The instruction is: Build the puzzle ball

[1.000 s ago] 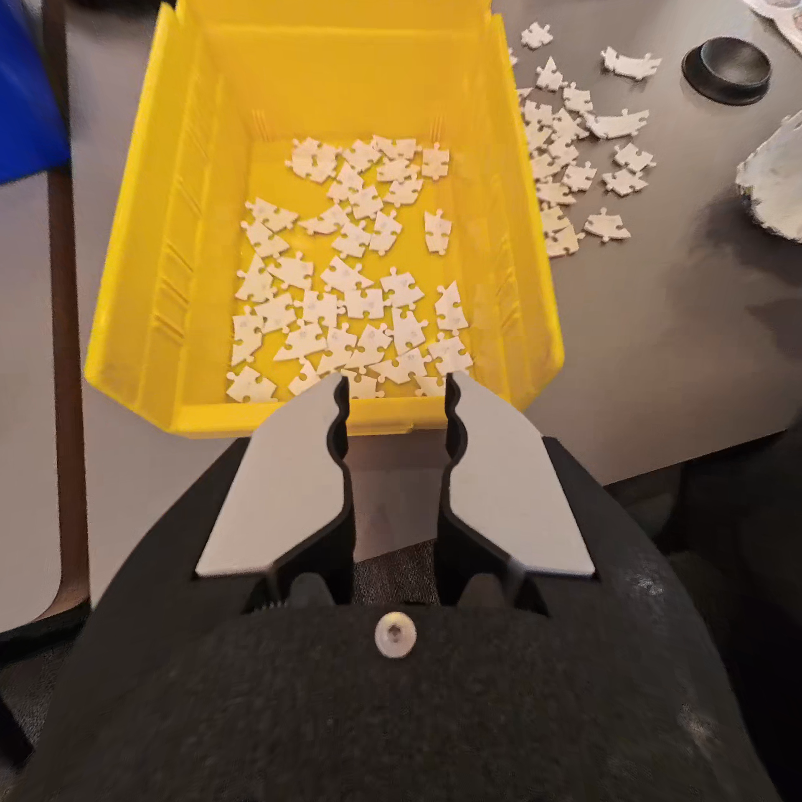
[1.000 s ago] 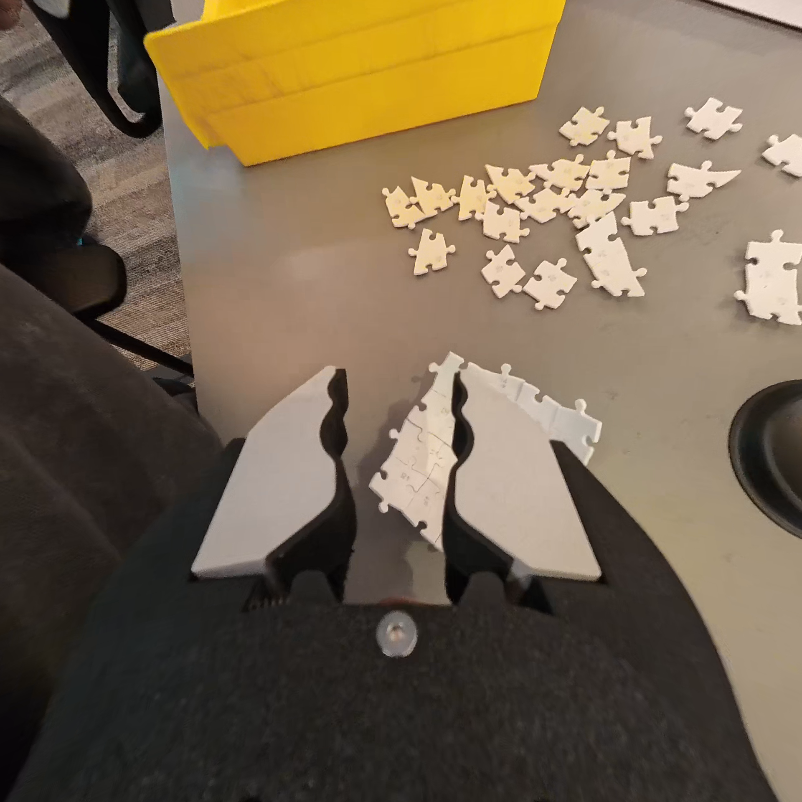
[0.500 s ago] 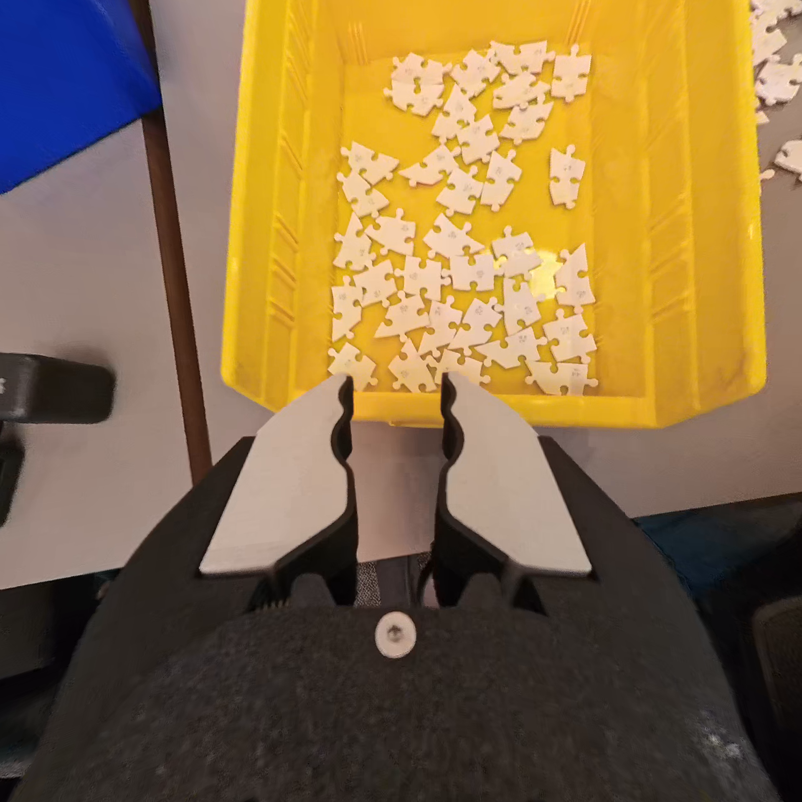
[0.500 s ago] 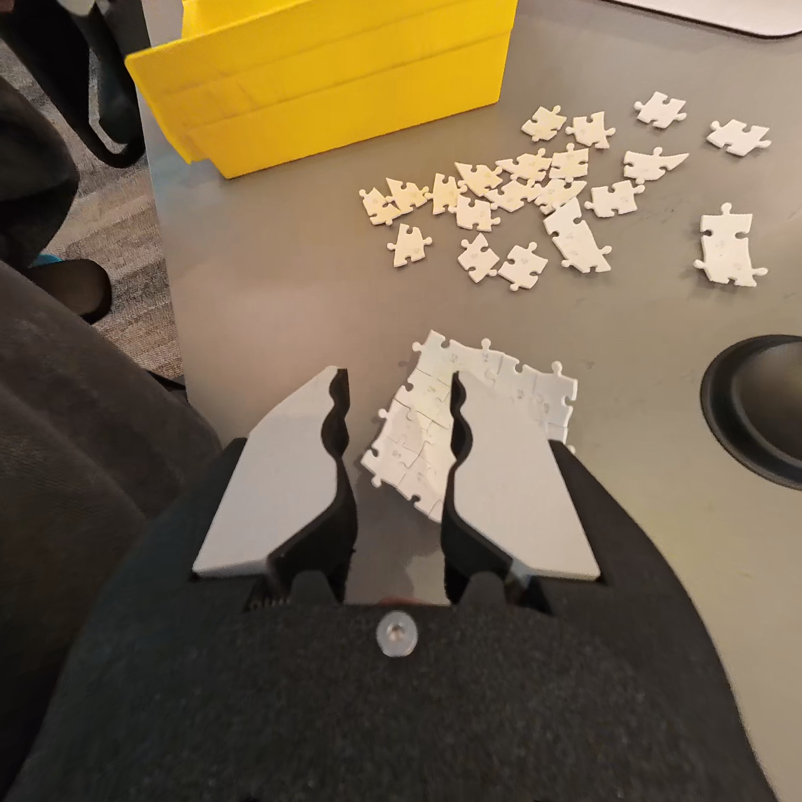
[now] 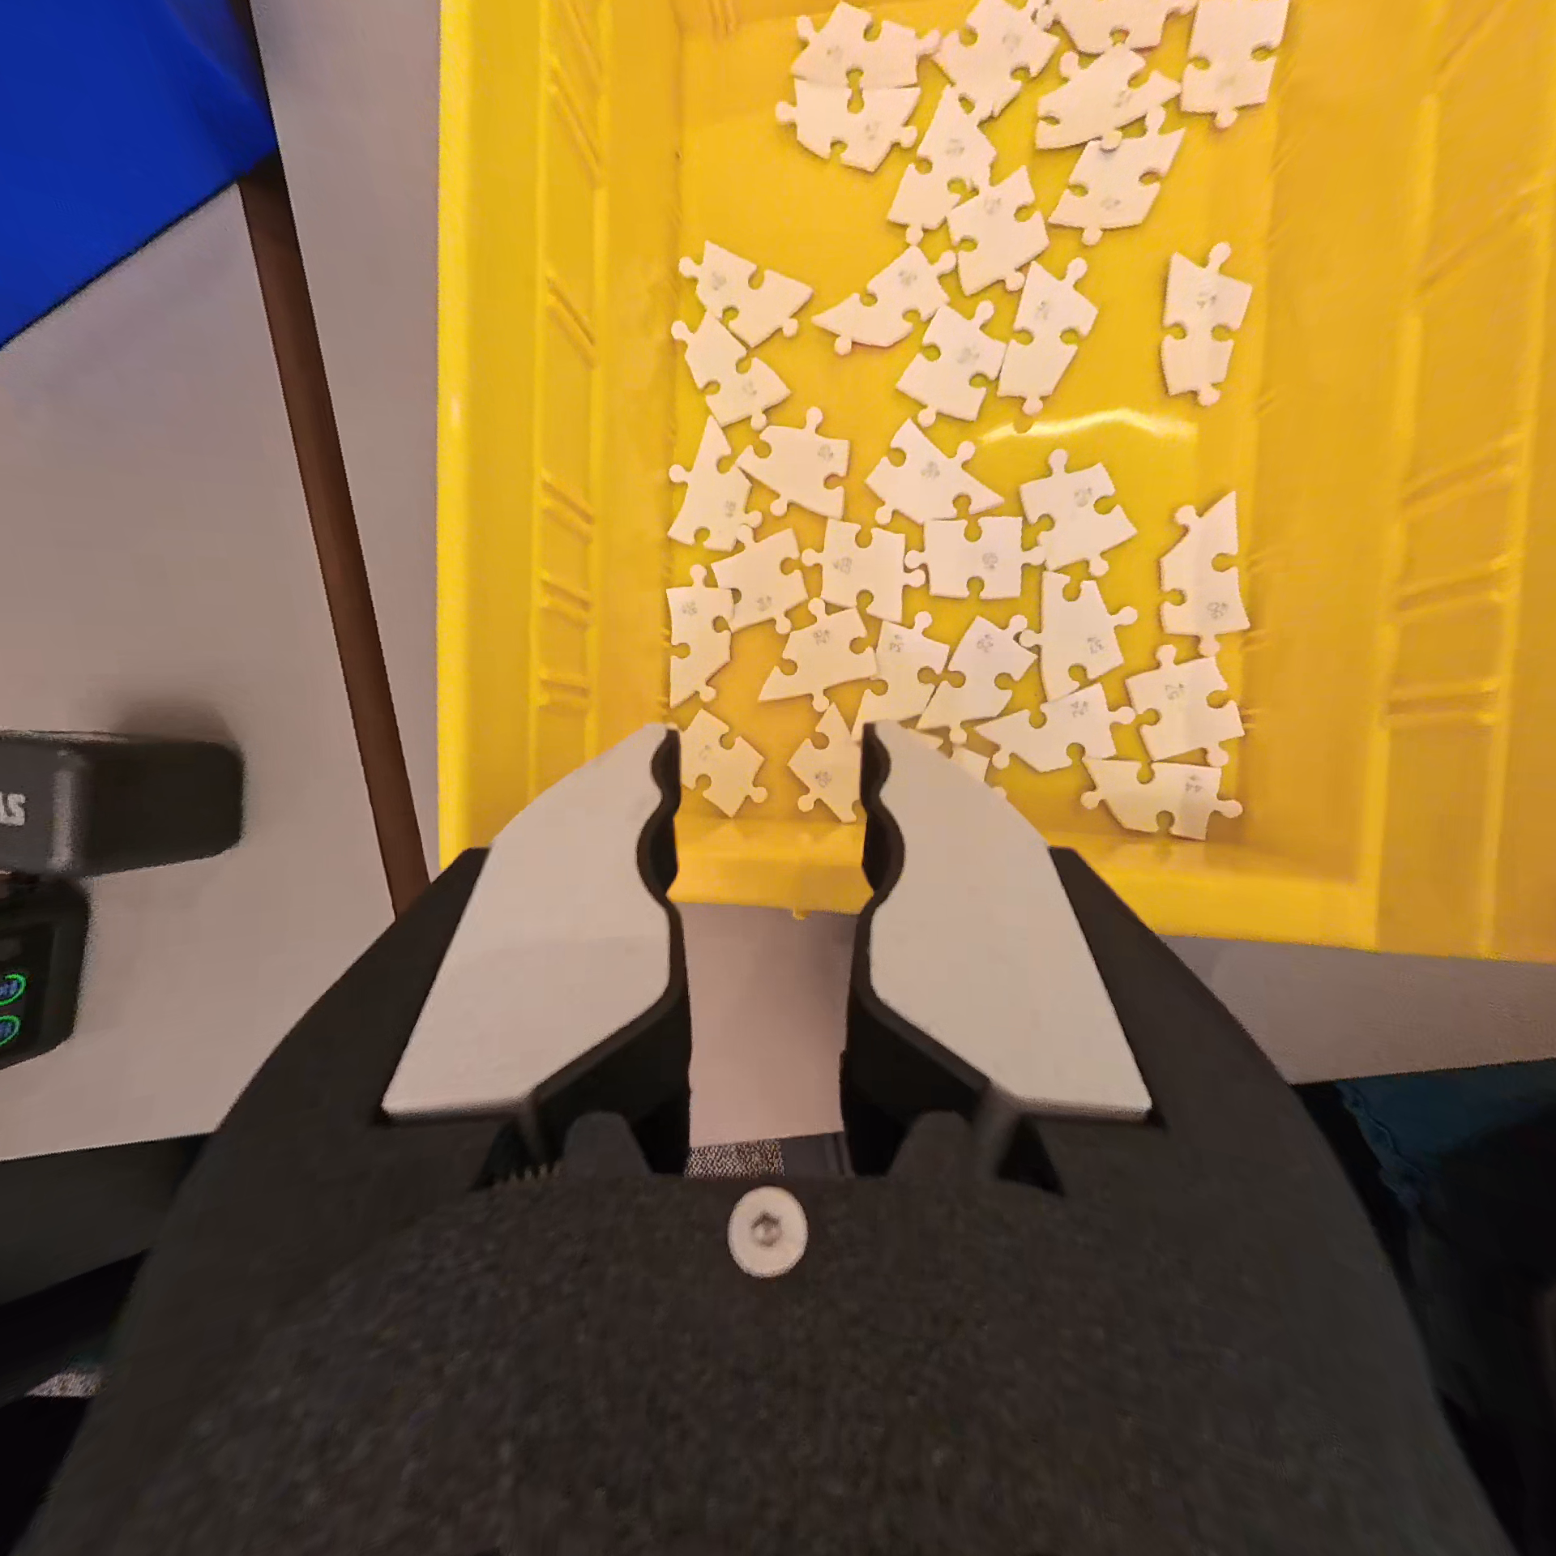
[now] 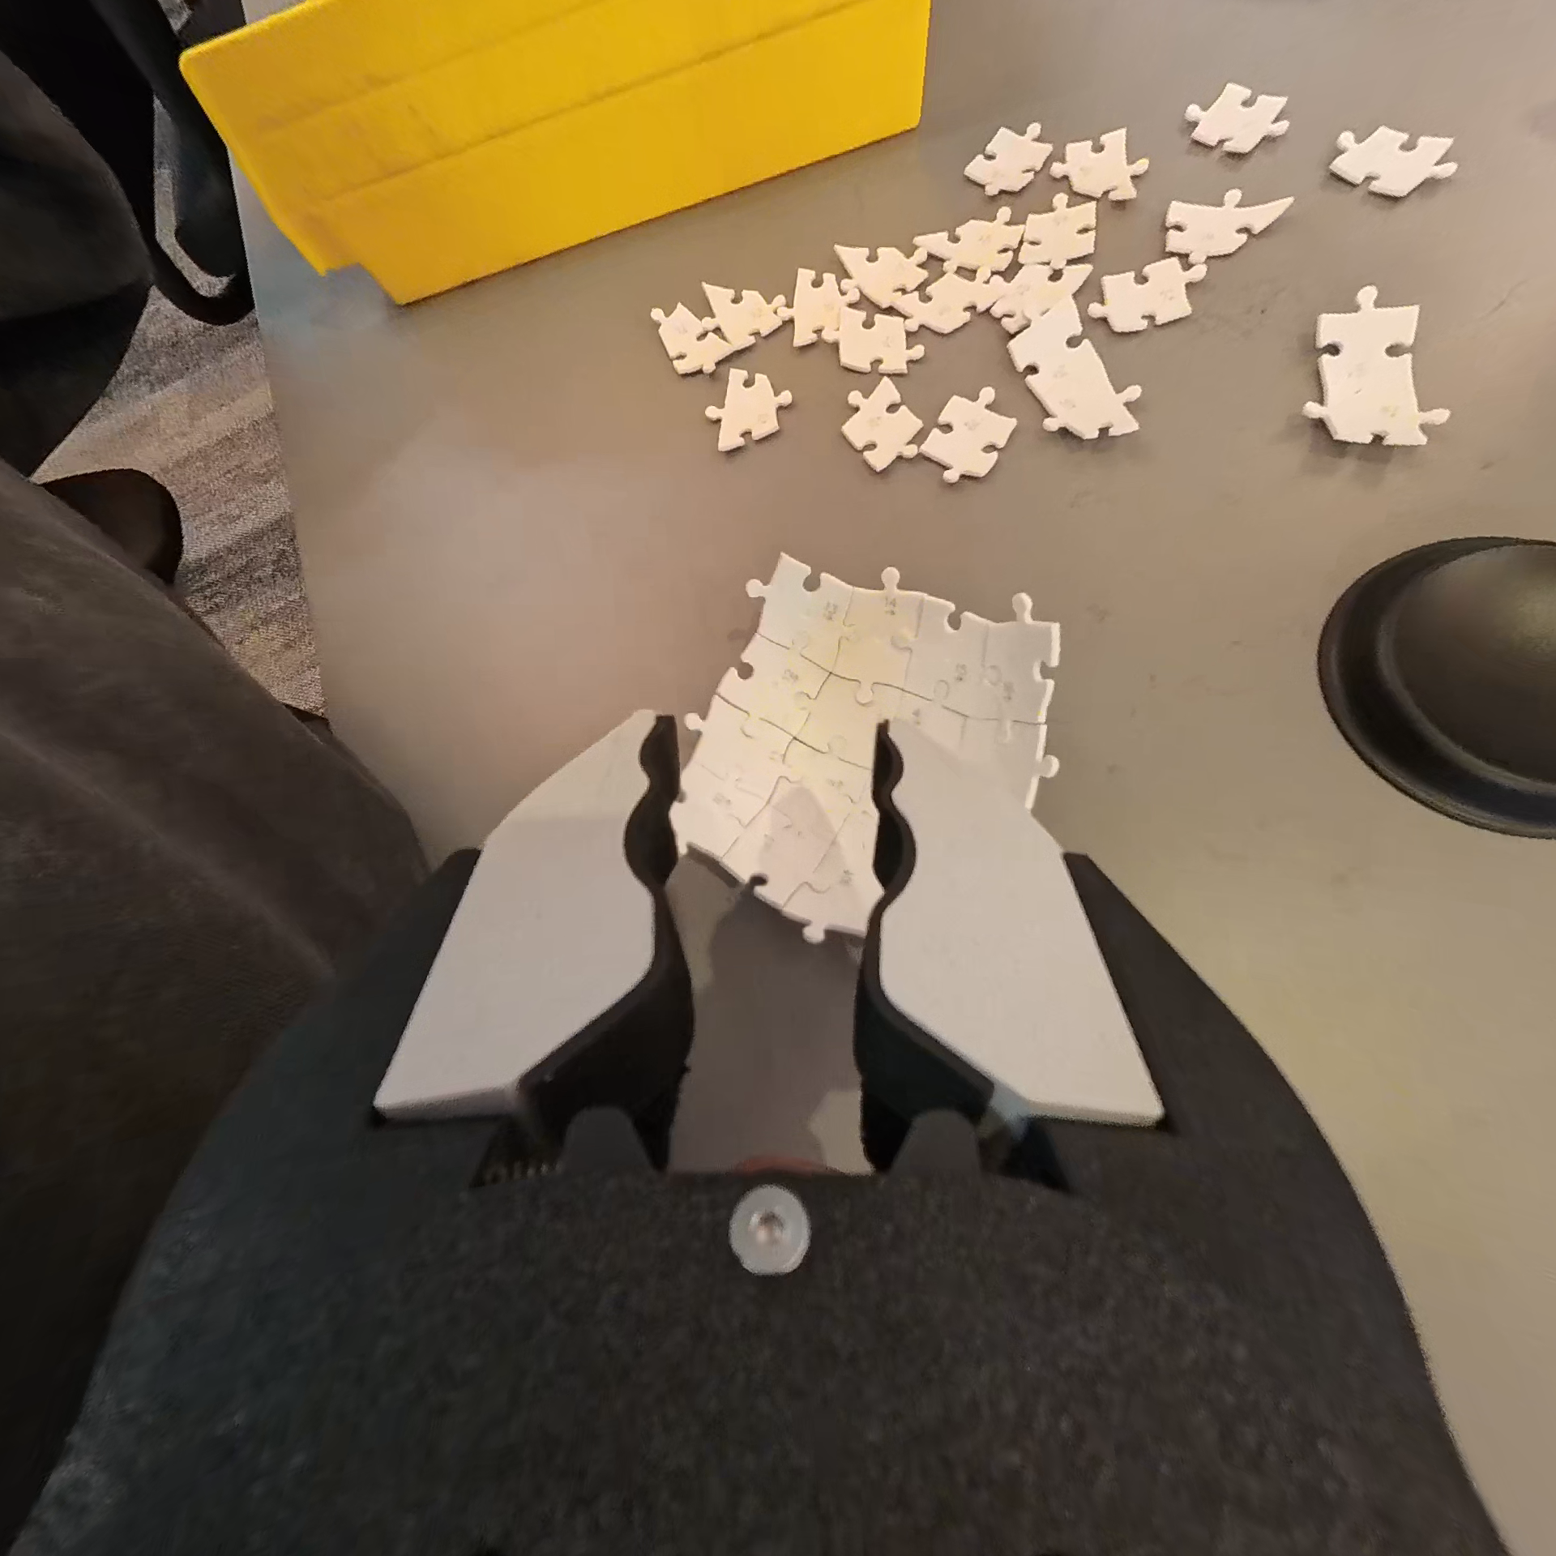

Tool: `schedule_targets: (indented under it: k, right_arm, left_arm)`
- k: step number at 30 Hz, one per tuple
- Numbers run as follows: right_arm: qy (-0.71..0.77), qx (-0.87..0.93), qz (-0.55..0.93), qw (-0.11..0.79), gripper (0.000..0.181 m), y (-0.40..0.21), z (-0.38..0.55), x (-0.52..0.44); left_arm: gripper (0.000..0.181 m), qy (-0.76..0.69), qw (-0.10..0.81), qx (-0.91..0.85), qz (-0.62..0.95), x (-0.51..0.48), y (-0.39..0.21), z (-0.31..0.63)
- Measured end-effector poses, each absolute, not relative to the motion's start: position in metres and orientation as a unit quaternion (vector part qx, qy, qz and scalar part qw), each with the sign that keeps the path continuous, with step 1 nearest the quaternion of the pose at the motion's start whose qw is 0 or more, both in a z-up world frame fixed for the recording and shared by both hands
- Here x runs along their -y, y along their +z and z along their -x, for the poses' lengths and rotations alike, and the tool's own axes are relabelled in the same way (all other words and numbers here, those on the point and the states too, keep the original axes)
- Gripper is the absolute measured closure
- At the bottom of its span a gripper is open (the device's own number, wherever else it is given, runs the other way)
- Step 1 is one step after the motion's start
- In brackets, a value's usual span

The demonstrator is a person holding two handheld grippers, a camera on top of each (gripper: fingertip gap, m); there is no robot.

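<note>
Left wrist view: the left gripper (image 5: 766,741), jaws parted and empty, hovers at the near wall of a yellow bin (image 5: 497,505) of loose white puzzle pieces (image 5: 968,556). Right wrist view: the right gripper (image 6: 770,728), released, sits over a curved assembled puzzle section (image 6: 876,674) at frame centre on the grey table (image 6: 505,547), scattered pieces (image 6: 968,295) above it.

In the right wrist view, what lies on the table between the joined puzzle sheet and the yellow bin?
Mostly bare grey table; between the joined sheet and the yellow bin, only the left end of the loose pieces lies there.
</note>
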State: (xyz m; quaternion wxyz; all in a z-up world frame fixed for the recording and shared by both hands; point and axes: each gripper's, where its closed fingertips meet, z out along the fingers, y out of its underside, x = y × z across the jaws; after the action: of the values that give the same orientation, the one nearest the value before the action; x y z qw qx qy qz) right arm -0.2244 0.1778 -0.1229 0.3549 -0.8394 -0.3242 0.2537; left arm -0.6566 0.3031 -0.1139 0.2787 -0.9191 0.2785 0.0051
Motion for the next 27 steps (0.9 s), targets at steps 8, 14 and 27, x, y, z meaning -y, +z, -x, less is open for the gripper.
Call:
schedule_targets:
  k: [8,14,27]
  right_arm:
    - [0.250,0.313,0.844,0.356,0.137,-0.122,0.214,-0.177]
    - [0.246,0.316,0.846,0.351,0.138,-0.125,0.217,-0.174]
    - [0.246,0.320,0.847,0.347,0.138,-0.127,0.226,-0.171]
  left_arm:
    - [0.141,0.004,0.267,-0.299,0.916,-0.317,-0.117,0.648]
    - [0.141,-0.005,0.270,-0.311,0.911,-0.328,-0.117,0.640]
    - [0.141,-0.016,0.262,-0.245,0.933,-0.386,-0.145,0.611]
